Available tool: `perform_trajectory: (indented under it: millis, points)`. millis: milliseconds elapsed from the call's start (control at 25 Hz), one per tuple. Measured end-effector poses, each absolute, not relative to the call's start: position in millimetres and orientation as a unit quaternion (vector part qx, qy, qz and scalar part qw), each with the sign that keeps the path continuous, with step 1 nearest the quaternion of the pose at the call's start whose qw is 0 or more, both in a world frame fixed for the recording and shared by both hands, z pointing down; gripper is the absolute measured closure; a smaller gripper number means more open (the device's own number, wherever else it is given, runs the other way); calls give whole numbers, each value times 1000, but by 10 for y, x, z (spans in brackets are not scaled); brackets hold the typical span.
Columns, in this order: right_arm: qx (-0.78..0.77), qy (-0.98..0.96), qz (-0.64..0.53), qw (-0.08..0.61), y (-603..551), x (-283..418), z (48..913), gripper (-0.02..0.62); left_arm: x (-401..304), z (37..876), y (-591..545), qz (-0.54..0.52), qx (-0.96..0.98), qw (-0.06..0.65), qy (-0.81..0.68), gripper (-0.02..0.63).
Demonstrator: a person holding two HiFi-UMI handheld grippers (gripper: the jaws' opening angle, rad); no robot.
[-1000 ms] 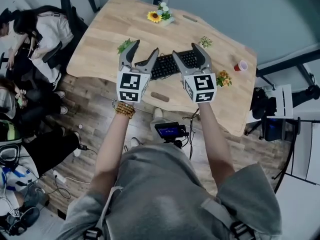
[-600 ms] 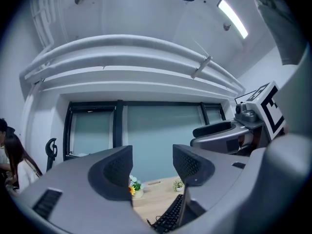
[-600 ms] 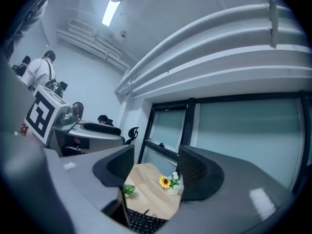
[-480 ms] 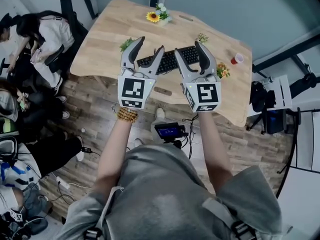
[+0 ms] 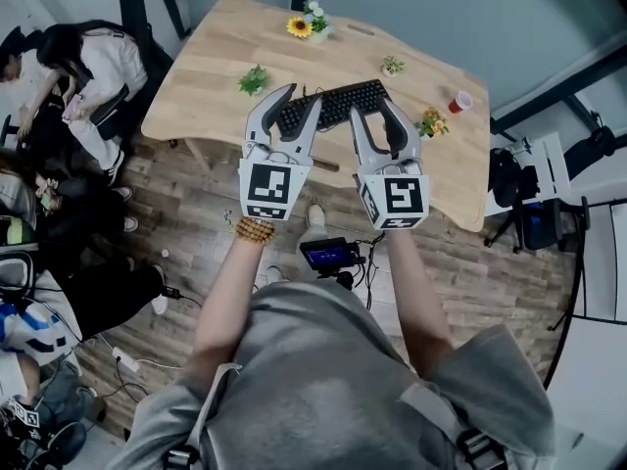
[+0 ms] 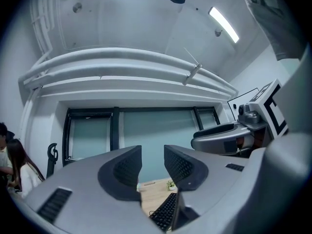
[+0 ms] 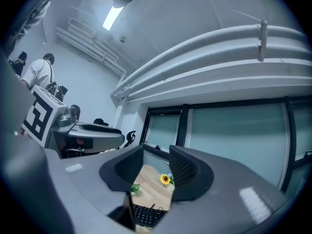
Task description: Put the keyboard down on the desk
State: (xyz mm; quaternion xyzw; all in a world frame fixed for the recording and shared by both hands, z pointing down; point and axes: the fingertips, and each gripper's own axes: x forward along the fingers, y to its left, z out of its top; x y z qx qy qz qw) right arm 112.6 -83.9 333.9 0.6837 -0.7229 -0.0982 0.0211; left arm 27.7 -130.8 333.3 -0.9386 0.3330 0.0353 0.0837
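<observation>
The black keyboard (image 5: 338, 104) lies flat on the wooden desk (image 5: 211, 52), near its front edge. Both grippers hang in the air on my side of it and touch nothing. My left gripper (image 5: 300, 98) stands over the keyboard's left end, my right gripper (image 5: 373, 111) over its right half. Each pair of jaws has just been closing and now stands partly apart with nothing between. In the left gripper view the gripper (image 6: 152, 167) points about level, with the keyboard (image 6: 165, 211) low below it. The right gripper view shows its gripper (image 7: 156, 172) above the keyboard (image 7: 146, 214).
On the desk stand a sunflower pot (image 5: 302, 28), small plants (image 5: 253, 79) (image 5: 392, 65) (image 5: 431, 122) and a red cup (image 5: 464, 101). People sit at the left (image 5: 88, 62). A small screen on a stand (image 5: 328, 255) is on the floor before me.
Both grippers have drawn back from the keyboard toward me and risen. Their jaws have narrowed. The keyboard stays on the desk.
</observation>
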Motion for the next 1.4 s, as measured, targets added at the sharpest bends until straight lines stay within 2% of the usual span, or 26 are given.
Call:
perform_trajectory:
  millis: [520, 920, 1400]
  points:
    - [713, -699, -41, 17, -340, 975, 3938, 526, -162, 3848, -954, 12, -935, 56, 351, 546]
    - [714, -699, -21, 43, -202, 796, 4255, 551, -313, 4177, -894, -10, -936, 35, 349, 574]
    - [718, -691, 23, 84, 69, 960, 4787, 565, -388, 4664, -832, -50, -932, 2, 360, 589]
